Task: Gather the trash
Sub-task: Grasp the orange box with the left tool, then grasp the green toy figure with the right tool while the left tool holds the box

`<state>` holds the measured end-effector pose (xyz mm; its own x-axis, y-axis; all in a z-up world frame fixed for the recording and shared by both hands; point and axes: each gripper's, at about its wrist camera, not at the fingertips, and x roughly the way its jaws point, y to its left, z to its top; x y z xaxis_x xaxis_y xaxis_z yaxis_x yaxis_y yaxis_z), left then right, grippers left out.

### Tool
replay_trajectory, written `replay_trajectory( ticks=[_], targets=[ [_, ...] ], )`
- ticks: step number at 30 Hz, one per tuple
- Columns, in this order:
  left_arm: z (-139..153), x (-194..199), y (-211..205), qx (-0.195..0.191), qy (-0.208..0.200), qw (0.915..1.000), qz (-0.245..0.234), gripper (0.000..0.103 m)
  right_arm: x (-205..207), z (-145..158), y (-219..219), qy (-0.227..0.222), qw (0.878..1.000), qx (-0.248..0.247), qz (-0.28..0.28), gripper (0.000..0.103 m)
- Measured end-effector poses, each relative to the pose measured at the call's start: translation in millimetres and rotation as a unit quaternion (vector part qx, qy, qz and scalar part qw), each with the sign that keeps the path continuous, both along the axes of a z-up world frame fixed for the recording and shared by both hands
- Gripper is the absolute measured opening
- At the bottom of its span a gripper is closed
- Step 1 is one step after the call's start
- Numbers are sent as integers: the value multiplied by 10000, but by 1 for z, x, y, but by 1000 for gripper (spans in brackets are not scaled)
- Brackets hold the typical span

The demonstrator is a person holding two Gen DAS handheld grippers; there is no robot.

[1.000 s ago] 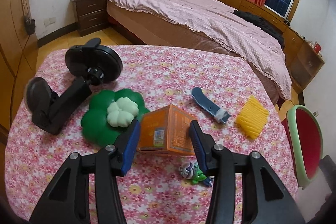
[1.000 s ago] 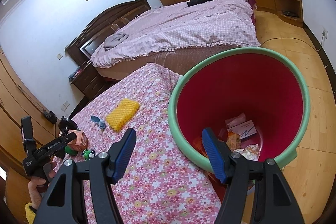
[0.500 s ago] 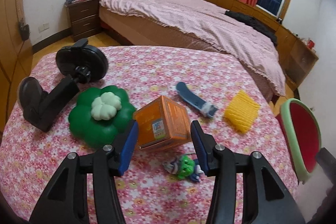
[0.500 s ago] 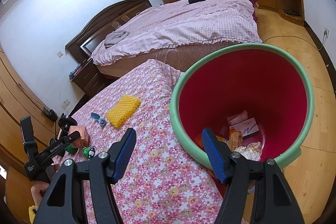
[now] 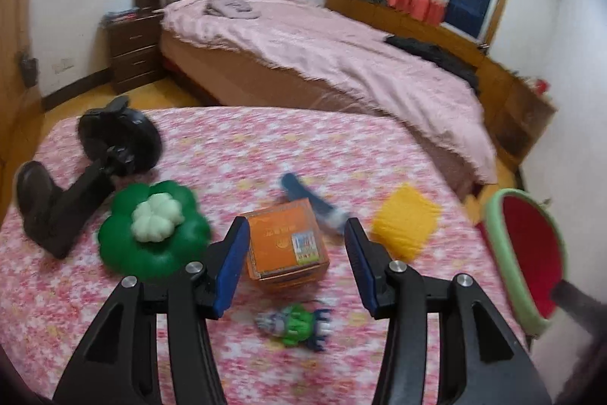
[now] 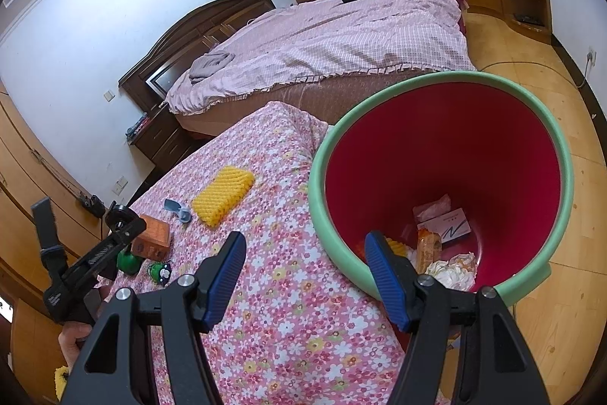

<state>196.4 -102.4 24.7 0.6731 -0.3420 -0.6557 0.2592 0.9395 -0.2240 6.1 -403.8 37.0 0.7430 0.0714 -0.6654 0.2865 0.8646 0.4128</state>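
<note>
An orange cardboard box (image 5: pixel 285 247) lies on the flowered table, between and just beyond the open jaws of my left gripper (image 5: pixel 294 262); the pads do not touch it. The box also shows in the right wrist view (image 6: pixel 153 241). A small green toy figure (image 5: pixel 294 323) lies below the gripper. A yellow ridged sponge (image 5: pixel 406 221) and a blue flat object (image 5: pixel 311 202) lie further right. My right gripper (image 6: pixel 305 278) is open and empty, over the table edge and the rim of the red bin with a green rim (image 6: pixel 442 177), which holds several wrappers.
A green flower-shaped cushion (image 5: pixel 151 240) lies left of the box. A black stand with round pads (image 5: pixel 87 169) sits at the table's left. The bin (image 5: pixel 525 260) stands off the table's right edge. A bed (image 5: pixel 322 59) lies beyond the table.
My left gripper has drawn back and risen from the orange box, and its jaws have opened wider. The box now rests on the table. My right gripper has barely moved.
</note>
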Motion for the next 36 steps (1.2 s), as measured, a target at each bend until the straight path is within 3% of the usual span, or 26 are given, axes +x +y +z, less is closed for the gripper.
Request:
replay_trajectory(
  ticks=[6,10,18,21,32,36],
  targets=[
    [3,-5,-8,170,12,9999,15,52,0,-1,0,1,10000,12,5,68],
    [-4,-2,-10,365,115,9992,151,63,1,-5,0,30,10000,41,-3,68],
    [-20,7,-13,362,408,9982,264,64,1,-8,-3,68,10000,64,-21,68],
    [-22,8,-14,478,416,9975,309,46,0,-7,-2,81,9999,68,1,68],
    [7,-16,21,279,201,9987,375,46,-1,7,18,-27,9997,13,237,68],
    [22,-28,39,370,103,9982,460,46,1,16,36,-87,9989,-32,452,68]
  ],
)
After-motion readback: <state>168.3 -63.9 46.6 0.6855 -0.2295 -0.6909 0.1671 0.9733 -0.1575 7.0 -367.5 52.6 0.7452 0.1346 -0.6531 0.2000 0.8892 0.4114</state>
